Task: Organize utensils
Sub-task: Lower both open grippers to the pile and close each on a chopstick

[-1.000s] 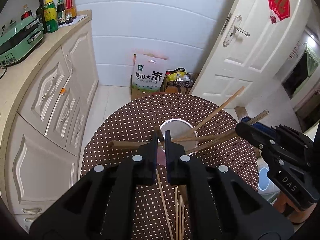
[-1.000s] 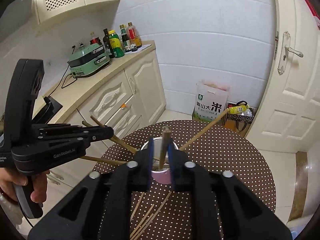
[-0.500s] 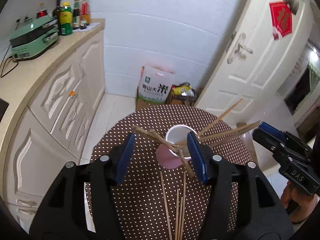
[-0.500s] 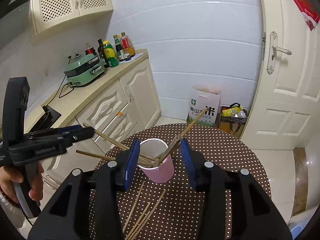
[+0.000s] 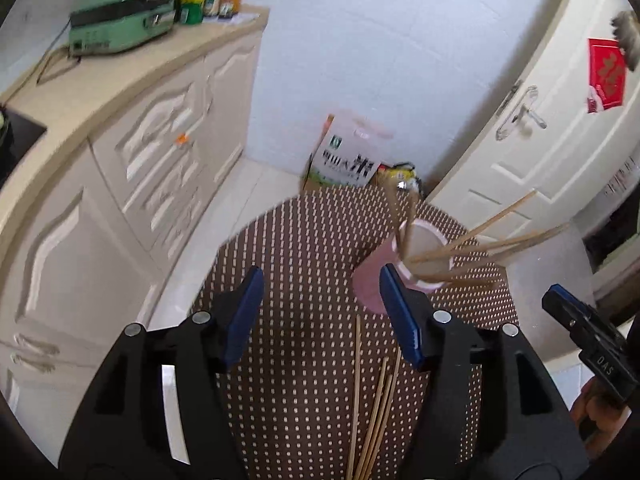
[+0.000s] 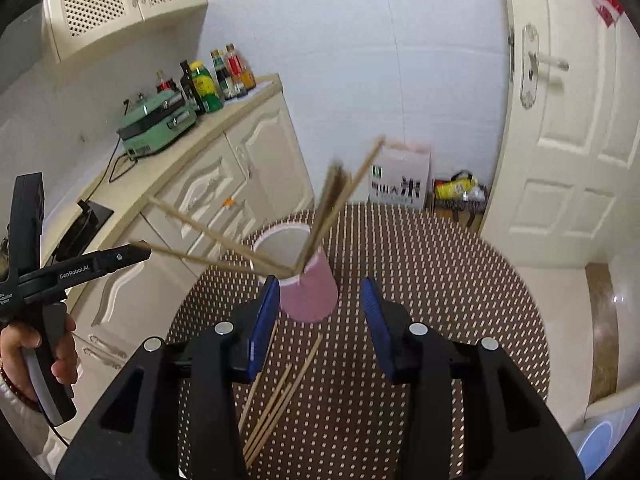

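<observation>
A pink paper cup (image 5: 378, 280) (image 6: 310, 292) stands on the round brown dotted table (image 5: 296, 256) (image 6: 440, 264). Several wooden chopsticks (image 5: 488, 240) (image 6: 332, 204) lean out of it in different directions. Several more chopsticks (image 5: 376, 408) (image 6: 276, 400) lie flat on the table, nearer to me than the cup. My left gripper (image 5: 322, 316) is open and empty, above the table to the left of the cup. My right gripper (image 6: 318, 320) is open and empty, just in front of the cup. Each gripper also shows at the edge of the other's view.
A cream counter with cabinets (image 5: 132, 152) runs along the left, with a green appliance (image 6: 158, 124) and bottles (image 6: 216, 76) on it. A rice bag (image 5: 346, 160) and a yellow bag (image 6: 460, 192) sit on the floor beyond the table. A white door (image 6: 572, 152) is at right.
Both grippers opened and let go of the chopsticks they held over the cup; these now lean in the cup. Both grippers have drawn back and up from the cup.
</observation>
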